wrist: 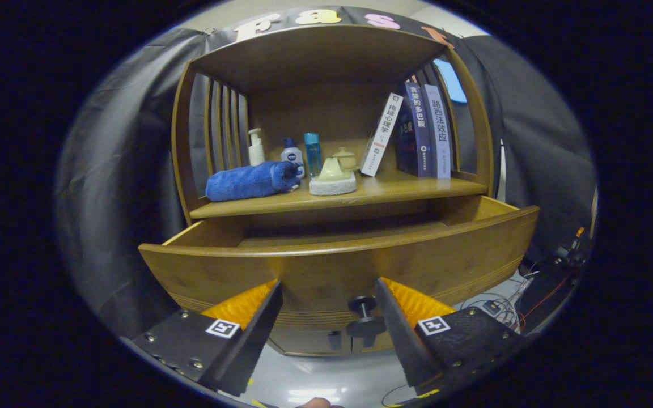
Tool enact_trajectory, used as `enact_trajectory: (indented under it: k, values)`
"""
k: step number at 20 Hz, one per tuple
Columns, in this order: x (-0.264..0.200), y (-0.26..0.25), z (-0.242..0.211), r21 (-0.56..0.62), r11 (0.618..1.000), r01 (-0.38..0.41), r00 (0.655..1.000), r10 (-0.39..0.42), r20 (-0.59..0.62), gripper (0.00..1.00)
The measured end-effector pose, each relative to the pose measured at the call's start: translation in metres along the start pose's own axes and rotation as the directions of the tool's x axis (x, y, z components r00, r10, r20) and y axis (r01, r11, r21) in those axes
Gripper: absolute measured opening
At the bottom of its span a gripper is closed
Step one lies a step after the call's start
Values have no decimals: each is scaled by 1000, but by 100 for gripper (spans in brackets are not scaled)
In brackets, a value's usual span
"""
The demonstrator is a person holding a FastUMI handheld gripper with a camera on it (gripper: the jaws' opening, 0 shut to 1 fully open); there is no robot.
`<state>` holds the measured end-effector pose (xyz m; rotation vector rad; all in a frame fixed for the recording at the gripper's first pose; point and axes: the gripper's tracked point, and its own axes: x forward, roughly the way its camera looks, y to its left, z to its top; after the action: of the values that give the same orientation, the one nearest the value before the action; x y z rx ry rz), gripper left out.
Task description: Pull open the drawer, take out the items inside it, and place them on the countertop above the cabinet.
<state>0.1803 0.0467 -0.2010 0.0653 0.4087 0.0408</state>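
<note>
Drawer (338,249) stood pulled well out from the cabinet (190,141), its curved front just ahead of the tongs (329,309). The tongs were spread wide and pinched nothing; the drawer's dark knob (364,314) sat between the two fingers, closer to the right one, with no finger touching it. From this low angle the inside of the drawer was hidden behind its front, so I could not tell what lay in it.

On the shelf above the drawer, a rolled blue towel (250,181) lay near the front left edge, with a pump bottle (256,147) and two smaller bottles (302,154) behind it. A small teapot on a pale pad (333,178) sat near the middle, and several books (417,133) leaned at the right end.

The drawer looked stiff and fairly heavy, solid wood, with the knob as the only sensible place to grip it. Whatever was inside would probably need lifting from above, gripped across its narrowest part.
</note>
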Motion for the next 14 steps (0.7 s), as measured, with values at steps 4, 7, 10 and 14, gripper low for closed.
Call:
enact_trajectory:
  k: [4,7,10,14]
  values:
    - [23,4,6,9,1000,12,1000,-12,-21,98]
    - [33,6,9,8,1000,12,999,-12,-30,98]
    - [43,6,12,12,1000,13,999,-13,-37,98]
    - [57,7,15,27,1000,10,999,-10,-36,99]
